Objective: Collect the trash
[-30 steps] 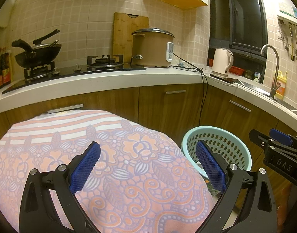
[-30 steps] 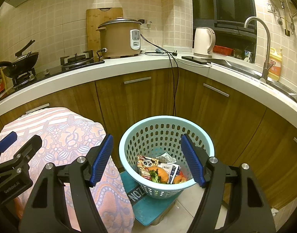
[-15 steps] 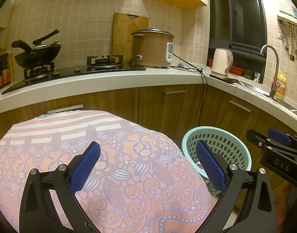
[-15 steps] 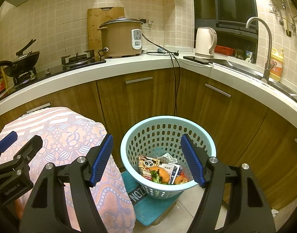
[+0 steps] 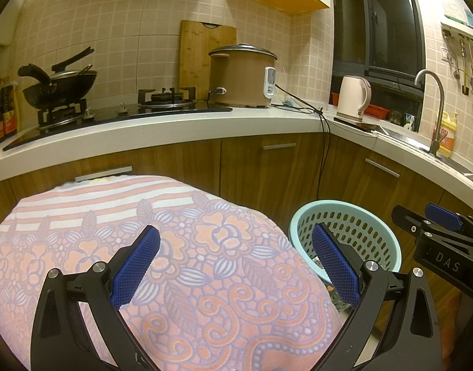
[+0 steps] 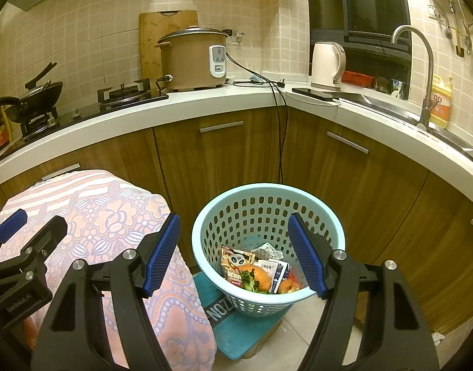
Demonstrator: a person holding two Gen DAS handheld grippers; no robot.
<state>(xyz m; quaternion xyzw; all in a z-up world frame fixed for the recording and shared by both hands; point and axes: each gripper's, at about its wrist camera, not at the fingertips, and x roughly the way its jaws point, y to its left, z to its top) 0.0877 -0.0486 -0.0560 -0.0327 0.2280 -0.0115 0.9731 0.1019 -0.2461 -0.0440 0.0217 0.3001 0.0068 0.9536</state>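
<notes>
On the left, a flowered cloth [image 5: 187, 247] over a table. Above it the left gripper [image 5: 236, 262], jaws wide apart, nothing between them. To the right, near the cabinets [image 6: 224, 160], a pale blue basket [image 6: 267, 191] on the floor, with snack wrappers [image 6: 236, 262] and other trash inside. Above the basket the right gripper [image 6: 233, 253], also wide open and holding nothing.

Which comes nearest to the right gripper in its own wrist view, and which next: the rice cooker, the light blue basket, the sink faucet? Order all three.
From the right gripper:
1. Light blue basket, on the floor just below and ahead, between the open fingers.
2. Sink faucet, on the counter to the right.
3. Rice cooker, at the back wall, ahead and left.
</notes>
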